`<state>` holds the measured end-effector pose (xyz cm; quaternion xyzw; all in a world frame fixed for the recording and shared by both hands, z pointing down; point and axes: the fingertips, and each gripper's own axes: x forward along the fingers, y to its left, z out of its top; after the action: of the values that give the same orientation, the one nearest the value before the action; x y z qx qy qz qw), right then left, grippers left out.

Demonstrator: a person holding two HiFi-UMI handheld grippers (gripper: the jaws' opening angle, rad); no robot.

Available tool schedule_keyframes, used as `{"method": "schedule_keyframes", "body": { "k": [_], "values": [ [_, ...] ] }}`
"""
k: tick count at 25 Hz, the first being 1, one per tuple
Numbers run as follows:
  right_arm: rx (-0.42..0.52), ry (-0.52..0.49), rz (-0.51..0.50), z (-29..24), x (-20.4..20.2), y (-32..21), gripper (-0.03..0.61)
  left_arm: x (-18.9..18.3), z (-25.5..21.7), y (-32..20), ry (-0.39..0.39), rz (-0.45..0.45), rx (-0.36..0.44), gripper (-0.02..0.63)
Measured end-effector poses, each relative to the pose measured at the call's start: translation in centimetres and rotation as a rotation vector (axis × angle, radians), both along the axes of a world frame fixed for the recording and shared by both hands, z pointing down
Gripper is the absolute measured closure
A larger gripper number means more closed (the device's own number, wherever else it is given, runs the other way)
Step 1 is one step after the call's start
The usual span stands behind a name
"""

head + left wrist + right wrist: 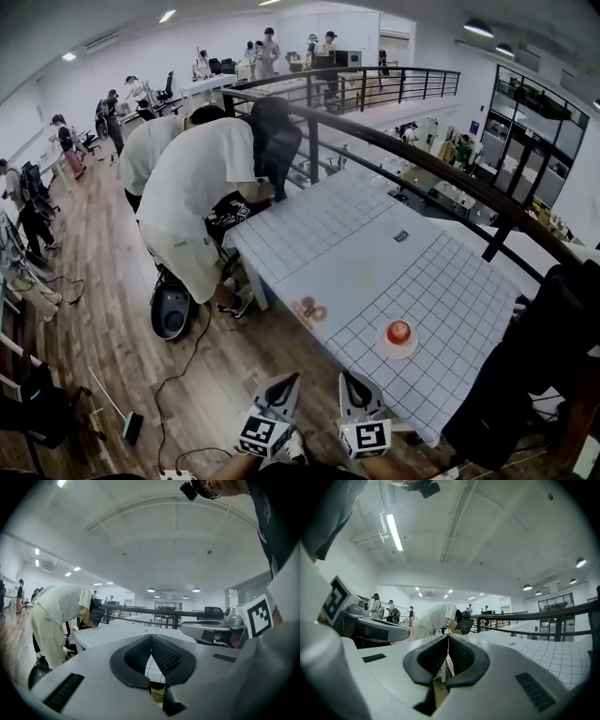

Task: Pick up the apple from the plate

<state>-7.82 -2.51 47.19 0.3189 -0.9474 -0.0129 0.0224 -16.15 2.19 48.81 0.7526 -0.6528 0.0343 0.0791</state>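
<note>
A red apple (398, 331) sits on a small white plate (413, 347) near the front right of the white gridded table (356, 253). Both grippers hang side by side below the table's near edge, short of the plate. My left gripper (290, 379) points toward the table with its jaws closed together and nothing between them (151, 637). My right gripper (349, 378) is shut too, its pads meeting at the tip (447, 637). The apple is not visible in either gripper view; each shows only the table top and the other gripper beside it.
A person in a white shirt (202, 178) bends over the table's far left end. A black railing (394, 145) runs behind the table. Dark cloth (553, 347) hangs at the right. A round dark device (171, 309) and cables lie on the wooden floor. An orange mark (309, 309) is on the cloth.
</note>
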Motion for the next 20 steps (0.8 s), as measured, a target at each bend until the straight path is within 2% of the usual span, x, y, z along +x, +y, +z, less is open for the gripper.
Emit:
{"method": "schedule_keyframes", "body": {
  "k": [7,11,20],
  "values": [
    [-0.032,0.038,0.096,2.1,-1.6,-2.2,0.554,-0.9,0.8,-2.5,0.006,0.126,-0.009,0.592],
    [-0.026,0.055,0.135,2.7,-2.0,-2.9,0.554,-0.7,0.8,-3.9,0.019,0.193,0.013,0.592],
    [-0.012,0.051,0.191,2.2,-0.6,-4.7,0.554,-0.1,1.5,-6.9,0.036,0.251,-0.002,0.592]
  ]
}}
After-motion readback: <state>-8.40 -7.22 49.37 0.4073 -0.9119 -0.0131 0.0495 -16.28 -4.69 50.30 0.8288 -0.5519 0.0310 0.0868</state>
